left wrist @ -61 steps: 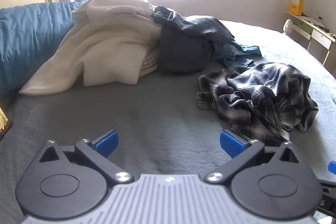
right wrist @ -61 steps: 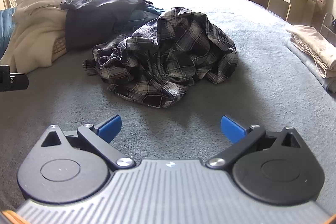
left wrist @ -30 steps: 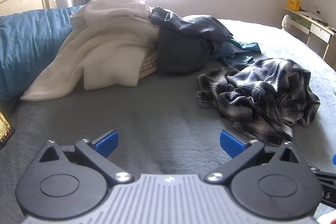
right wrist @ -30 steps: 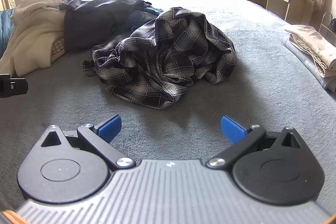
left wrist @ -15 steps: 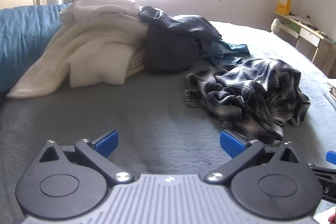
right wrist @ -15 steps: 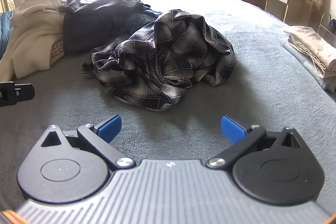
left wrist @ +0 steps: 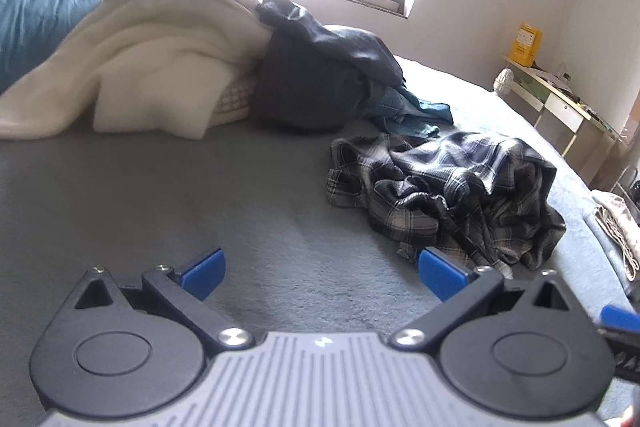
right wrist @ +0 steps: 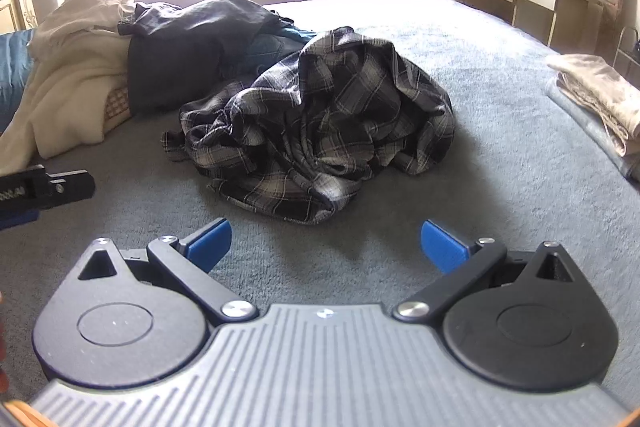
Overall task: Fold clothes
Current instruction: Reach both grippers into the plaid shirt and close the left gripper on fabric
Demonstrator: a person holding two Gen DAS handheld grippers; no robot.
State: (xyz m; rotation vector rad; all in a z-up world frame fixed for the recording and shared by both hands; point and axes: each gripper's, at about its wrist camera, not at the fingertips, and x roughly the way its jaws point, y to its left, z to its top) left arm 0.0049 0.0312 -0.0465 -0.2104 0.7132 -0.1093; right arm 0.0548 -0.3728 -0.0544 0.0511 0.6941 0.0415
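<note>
Honestly, nothing grabbed yet. Left gripper (left wrist: 320,273) spread wide and empty over bare grey blanket (left wrist: 200,195), right gripper (right wrist: 325,243) same deal, splayed open with nothing between the blue pads (right wrist: 210,242). Plaid shirt (right wrist: 316,131) sitting crumpled in a heap in the middle of the bed, just past the right gripper and off to the right of the left one, near edge of the heap close to the right blue pad in the left wrist view. Looks like the approach stage, so probably best not to dive straight into the middle of the lump. Better to hunt for a real edge first: collar, hem or a cuff, though can't really tell which fold is which from these angles. Would go for two spots well apart on the same edge, one per gripper, then lift and shake flat onto the open blanket on the near left. Worth pinching a single layer only, otherwise the whole wad comes up together. Also worth steering clear of the cream blanket pile (left wrist: 160,67) and the dark garment (left wrist: 316,79) at the far left, plus the folded beige stack (right wrist: 600,99) at the right edge, already done by the look of it.
</note>
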